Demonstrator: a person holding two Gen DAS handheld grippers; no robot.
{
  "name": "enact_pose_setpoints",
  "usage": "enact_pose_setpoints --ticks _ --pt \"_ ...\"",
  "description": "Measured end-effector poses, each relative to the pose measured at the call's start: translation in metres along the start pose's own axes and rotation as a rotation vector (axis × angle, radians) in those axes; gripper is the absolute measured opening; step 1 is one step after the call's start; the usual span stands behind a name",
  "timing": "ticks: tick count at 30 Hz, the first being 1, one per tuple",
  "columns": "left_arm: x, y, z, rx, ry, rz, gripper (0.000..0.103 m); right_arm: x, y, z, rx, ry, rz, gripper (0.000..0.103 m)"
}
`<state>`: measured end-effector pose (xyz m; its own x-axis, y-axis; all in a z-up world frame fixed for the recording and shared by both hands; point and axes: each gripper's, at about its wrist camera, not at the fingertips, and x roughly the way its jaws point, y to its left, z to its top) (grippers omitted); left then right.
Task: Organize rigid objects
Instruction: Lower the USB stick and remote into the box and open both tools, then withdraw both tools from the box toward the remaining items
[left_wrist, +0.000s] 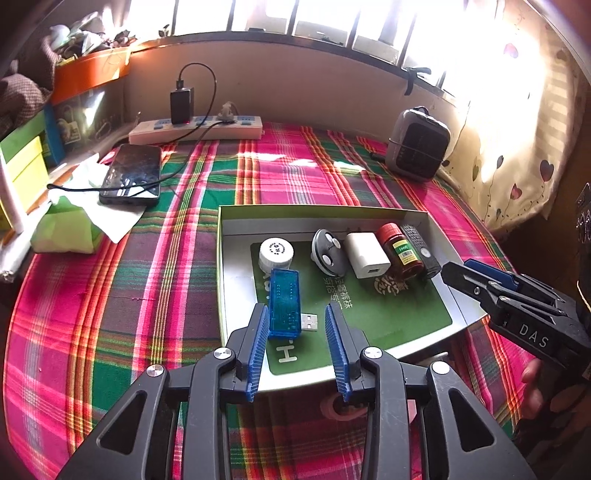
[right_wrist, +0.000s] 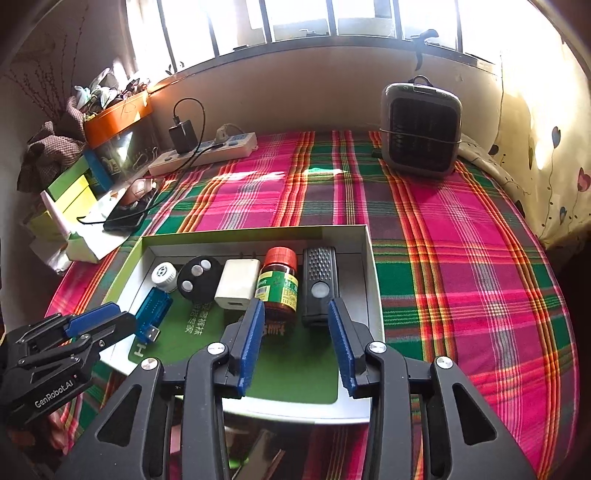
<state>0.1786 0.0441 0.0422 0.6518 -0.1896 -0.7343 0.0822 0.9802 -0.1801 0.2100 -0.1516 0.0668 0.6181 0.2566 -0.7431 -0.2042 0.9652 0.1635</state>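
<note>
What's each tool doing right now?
Left tool: open, holding nothing; translucent blue USB stick lies free.
Right tool: open, empty.

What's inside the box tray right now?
Box tray holds white cap, round remote, charger, jar, black device, blue USB tester; green card underneath, partly covered.

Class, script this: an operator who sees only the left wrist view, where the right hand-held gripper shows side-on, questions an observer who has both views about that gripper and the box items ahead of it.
Operator: Is the right hand-held gripper holding anything?
Observer: No. The right hand-held gripper stands open, its pads pressing on nothing.
Operator: What is it lined up with?
Observer: The black device lies just beyond one fingertip, the red-capped bottle just beyond the other.
</note>
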Motion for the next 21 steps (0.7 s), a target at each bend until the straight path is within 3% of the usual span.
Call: enact_pose_setpoints --ticks 4,21 --pt "-0.009 0.001 -0.007 -0.005 -0.007 -0.010 0.031 -0.013 0.003 -0.010 0.001 -0.014 0.004 0.046" --pt "-0.041 0.009 -0.036 -0.018 -0.037 -0.065 0.031 -0.043 0.006 -0.076 0.032 0.046 -0.009 0.046"
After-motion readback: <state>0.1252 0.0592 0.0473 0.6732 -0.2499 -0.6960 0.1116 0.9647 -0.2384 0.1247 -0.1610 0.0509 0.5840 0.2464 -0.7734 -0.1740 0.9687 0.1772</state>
